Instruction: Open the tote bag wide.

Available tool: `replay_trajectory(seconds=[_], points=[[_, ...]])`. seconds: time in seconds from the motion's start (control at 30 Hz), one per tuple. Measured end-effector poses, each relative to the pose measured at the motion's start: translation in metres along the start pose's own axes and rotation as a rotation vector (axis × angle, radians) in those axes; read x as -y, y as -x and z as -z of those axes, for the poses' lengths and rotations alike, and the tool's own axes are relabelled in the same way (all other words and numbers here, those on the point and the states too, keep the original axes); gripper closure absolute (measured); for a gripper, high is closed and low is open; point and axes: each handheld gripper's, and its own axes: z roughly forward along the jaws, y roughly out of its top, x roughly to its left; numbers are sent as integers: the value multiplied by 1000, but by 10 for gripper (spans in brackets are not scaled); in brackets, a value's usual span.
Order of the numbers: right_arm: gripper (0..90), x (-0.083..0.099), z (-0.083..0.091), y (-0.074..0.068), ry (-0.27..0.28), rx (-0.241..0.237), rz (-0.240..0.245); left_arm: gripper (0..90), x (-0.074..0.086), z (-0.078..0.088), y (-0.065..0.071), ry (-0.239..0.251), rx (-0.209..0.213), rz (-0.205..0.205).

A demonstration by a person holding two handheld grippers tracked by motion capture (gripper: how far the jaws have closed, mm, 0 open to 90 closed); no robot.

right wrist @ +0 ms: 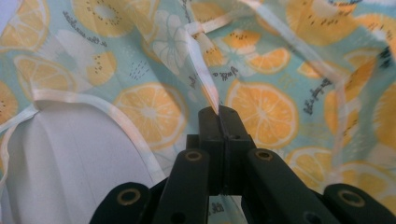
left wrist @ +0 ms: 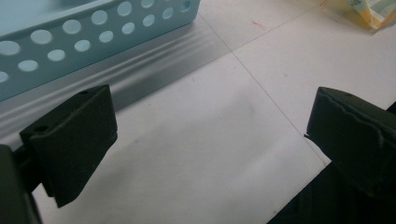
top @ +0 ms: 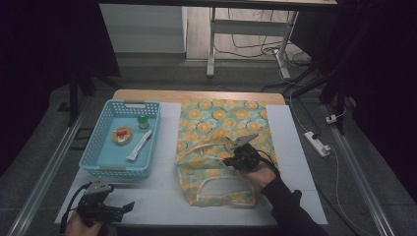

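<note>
**My right claw pinches the fruit-print bag by its strap**

My right gripper (right wrist: pixel 218 113) has its two black jaws pressed flat together, and between their tips I have caught a pale cream ribbon strap (right wrist: pixel 201 70) of the soft teal cloth bag printed with orange slices (top: pixel 221 147). The strap rises from my jaw tips in a taut fold. The bag lies flat on the white table sheet (top: pixel 295 147), right of centre, its looped cream handles at the near end, and my right gripper (top: pixel 235 156) sits over its middle.

There is small dark cursive writing scattered across the cloth between the orange slices, near my jaws and off to the right, but it is too blurred for me to read.

My left gripper (top: pixel 129 206) rests low at the near left corner of the table, jaws standing wide apart with nothing between them but bare white sheet; its left finger (left wrist: pixel 74 135) points toward the light blue perforated plastic basket (top: pixel 98 162), which stands just beyond it. In the basket lie a round yellow-lidded tub (top: pixel 122 135), a small green-capped bottle (top: pixel 142 121) and a white tube (top: pixel 139 145); I cannot make out any labels on them.
</note>
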Motion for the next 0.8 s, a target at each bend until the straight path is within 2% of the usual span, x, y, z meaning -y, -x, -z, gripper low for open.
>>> replay_trajectory(seconds=[0.3,0.47,0.8], points=[[900,-12,14,1,88,13,-13,15,0,0,-1,2,6,6],[900,-18,19,4,110,5,-40,15,0,0,-1,1,4,8],[900,-37,29,6,142,8,-36,15,0,0,-2,4,9,13]])
